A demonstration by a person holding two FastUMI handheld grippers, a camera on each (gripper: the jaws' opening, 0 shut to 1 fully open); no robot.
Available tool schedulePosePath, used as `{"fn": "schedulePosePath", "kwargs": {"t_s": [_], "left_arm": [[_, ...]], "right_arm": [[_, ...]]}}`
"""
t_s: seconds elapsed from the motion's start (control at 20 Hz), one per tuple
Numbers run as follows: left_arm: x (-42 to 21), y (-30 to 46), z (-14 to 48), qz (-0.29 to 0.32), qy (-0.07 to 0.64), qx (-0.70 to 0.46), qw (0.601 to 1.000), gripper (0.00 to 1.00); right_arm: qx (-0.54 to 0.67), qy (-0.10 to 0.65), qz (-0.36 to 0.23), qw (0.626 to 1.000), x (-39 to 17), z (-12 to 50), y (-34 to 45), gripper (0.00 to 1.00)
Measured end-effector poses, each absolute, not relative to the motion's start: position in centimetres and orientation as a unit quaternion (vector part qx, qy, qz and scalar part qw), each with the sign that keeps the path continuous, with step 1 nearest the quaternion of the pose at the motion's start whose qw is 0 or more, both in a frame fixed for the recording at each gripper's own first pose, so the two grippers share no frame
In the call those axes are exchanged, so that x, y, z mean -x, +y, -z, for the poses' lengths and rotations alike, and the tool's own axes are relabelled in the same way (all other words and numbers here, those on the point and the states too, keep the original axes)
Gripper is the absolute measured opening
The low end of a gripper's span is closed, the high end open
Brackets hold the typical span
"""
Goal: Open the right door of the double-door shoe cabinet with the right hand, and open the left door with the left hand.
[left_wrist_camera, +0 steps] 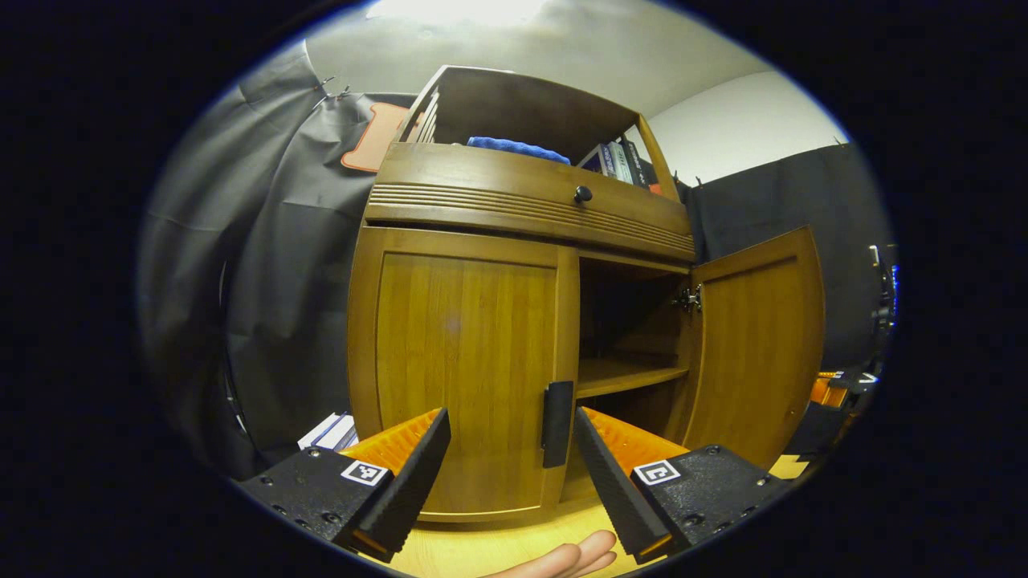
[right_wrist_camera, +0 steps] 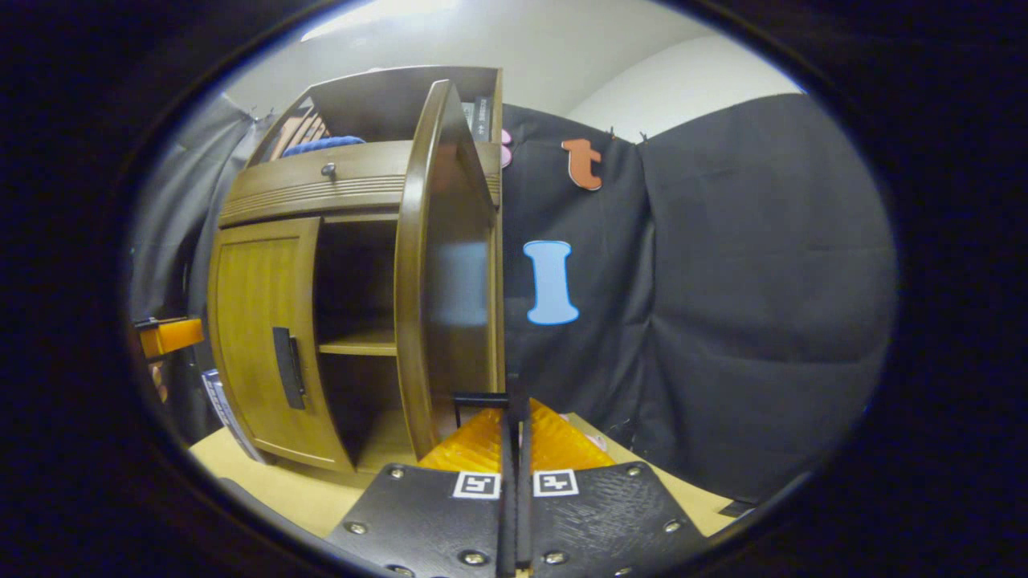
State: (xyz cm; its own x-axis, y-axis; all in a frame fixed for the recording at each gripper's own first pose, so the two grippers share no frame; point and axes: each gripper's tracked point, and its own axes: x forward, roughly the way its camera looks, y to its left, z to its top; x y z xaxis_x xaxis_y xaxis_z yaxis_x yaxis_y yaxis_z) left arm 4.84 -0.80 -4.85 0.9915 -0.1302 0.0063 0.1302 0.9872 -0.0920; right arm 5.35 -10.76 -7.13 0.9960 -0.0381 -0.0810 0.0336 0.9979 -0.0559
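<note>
The wooden shoe cabinet (left_wrist_camera: pixel 514 209) stands close in front in the left gripper view. Its left door (left_wrist_camera: pixel 466 361) is closed, with a dark vertical handle (left_wrist_camera: pixel 556 423) at its right edge. My left gripper (left_wrist_camera: pixel 511 413) is open just in front of that door, the handle lying between the fingertips, nearer the right one. The right door (left_wrist_camera: pixel 759 345) is swung wide open. In the right gripper view that door (right_wrist_camera: pixel 450 281) shows almost edge-on. My right gripper (right_wrist_camera: pixel 514 399) is shut at the tip of its thin black handle (right_wrist_camera: pixel 480 396).
Inside the cabinet (right_wrist_camera: pixel 265 209) a shelf (left_wrist_camera: pixel 626 373) shows. A knobbed drawer (left_wrist_camera: pixel 583 193) sits above the doors, with a blue cloth (left_wrist_camera: pixel 518 148) and books (left_wrist_camera: pixel 618 160) on top. More books (left_wrist_camera: pixel 331 431) lie left of the cabinet. The booth's black cloth wall (right_wrist_camera: pixel 723 281) hangs behind.
</note>
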Motion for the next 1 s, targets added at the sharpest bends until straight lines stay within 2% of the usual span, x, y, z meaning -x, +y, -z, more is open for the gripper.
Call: {"fn": "schedulePosePath", "kwargs": {"t_s": [0.1, 0.15, 0.25, 0.3, 0.35, 0.7, 1.0], "left_arm": [[-5.0, -0.9, 5.2, 0.064, 0.005, 0.045, 0.997, 0.92], [-5.2, -1.1, 5.3, 0.064, 0.006, 0.044, 0.997, 0.95], [-5.5, -1.4, 5.7, 0.063, 0.01, 0.039, 0.997, 0.95], [-5.7, -1.7, 6.0, 0.062, 0.012, 0.037, 0.997, 0.92], [-5.9, -2.1, 6.4, 0.064, 0.016, 0.033, 0.997, 0.92], [-8.0, -3.8, 8.2, 0.056, 0.022, 0.049, 0.997, 0.92], [-10.4, -2.3, 9.2, 0.014, 0.02, 0.054, 0.998, 0.92]], "right_arm": [[0.025, 0.043, -0.005, 0.999, -5.7, 7.2, -11.9, 0.01], [0.029, 0.046, -0.015, 0.998, -5.8, 7.1, -12.5, 0.01], [0.038, 0.051, -0.032, 0.997, -6.1, 7.1, -13.6, 0.0], [0.041, 0.054, -0.041, 0.997, -6.4, 7.0, -13.8, 0.0], [0.04, 0.056, -0.048, 0.996, -6.7, 6.9, -14.2, 0.03], [0.019, 0.054, -0.108, 0.993, -8.1, 6.9, -17.5, 0.01], [0.029, 0.044, -0.13, 0.99, -8.3, 6.7, -17.5, 0.02]]}}
